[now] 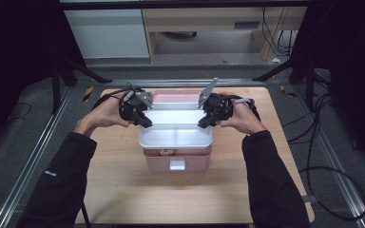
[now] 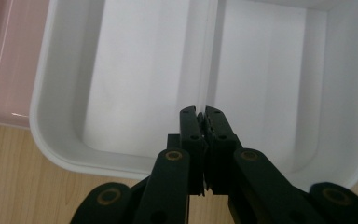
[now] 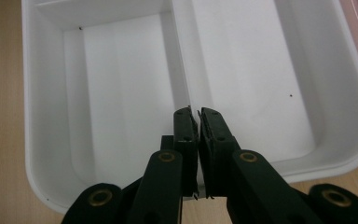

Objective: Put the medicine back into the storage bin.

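A white divided tray [image 1: 190, 137] hangs just over a pink lunch box [image 1: 192, 161], whose lid [image 1: 171, 97] stands open behind. My left gripper [image 1: 147, 123] is at the tray's left end, my right gripper [image 1: 203, 124] at its right end. In the left gripper view, my left gripper [image 2: 203, 112] is shut on the end of the tray's long divider [image 2: 208, 56], with the tray's bare compartments [image 2: 135, 84] on both sides. In the right gripper view, my right gripper [image 3: 196, 112] pinches the same divider [image 3: 179, 56] at the tray's [image 3: 112, 93] other end.
Something brownish [image 1: 166, 152] lies in the box under the tray's front edge. The box has a white front latch [image 1: 177, 165]. Bare wood of the table [image 1: 123, 190] lies in front and on both sides. Cables [image 1: 323, 142] trail on the floor at the right.
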Demonstrator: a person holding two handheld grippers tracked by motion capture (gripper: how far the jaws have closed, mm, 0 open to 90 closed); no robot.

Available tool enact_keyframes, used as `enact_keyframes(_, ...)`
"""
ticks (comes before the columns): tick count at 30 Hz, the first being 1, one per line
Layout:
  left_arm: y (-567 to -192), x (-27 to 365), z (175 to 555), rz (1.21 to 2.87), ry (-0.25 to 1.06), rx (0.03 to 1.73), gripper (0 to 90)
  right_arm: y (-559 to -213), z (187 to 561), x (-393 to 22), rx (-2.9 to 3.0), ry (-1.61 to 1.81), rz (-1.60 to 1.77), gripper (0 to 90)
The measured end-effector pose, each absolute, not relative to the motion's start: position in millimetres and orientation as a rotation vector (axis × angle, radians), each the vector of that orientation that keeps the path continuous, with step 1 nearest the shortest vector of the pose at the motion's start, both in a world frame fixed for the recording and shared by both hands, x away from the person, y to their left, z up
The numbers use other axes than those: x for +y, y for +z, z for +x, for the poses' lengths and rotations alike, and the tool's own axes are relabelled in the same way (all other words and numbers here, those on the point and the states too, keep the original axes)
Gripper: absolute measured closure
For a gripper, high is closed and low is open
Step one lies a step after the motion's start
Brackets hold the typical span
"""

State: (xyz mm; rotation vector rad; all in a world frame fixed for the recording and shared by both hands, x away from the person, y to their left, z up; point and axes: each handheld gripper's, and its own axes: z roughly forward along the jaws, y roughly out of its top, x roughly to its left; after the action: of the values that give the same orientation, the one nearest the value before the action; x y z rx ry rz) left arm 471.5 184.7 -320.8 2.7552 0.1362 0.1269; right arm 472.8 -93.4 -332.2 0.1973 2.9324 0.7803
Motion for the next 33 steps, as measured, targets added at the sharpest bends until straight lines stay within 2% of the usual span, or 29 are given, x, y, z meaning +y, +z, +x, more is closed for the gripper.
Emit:
enact_keyframes(11,-346.5,170.4,478.2,2.830,0.099,0.120,87.0,-358.3,471.1,-95.3,2.973,0.703,0.277,85.9)
enact_keyframes(24,-362.9,177.0,474.7,2.801,0.015,0.142,87.1,-372.9,465.7,-89.3,3.001,0.694,0.303,85.5)
enact_keyframes(33,-373.8,178.3,472.3,2.792,0.041,0.154,86.0,-383.6,461.4,-90.7,2.974,0.717,0.319,84.6)
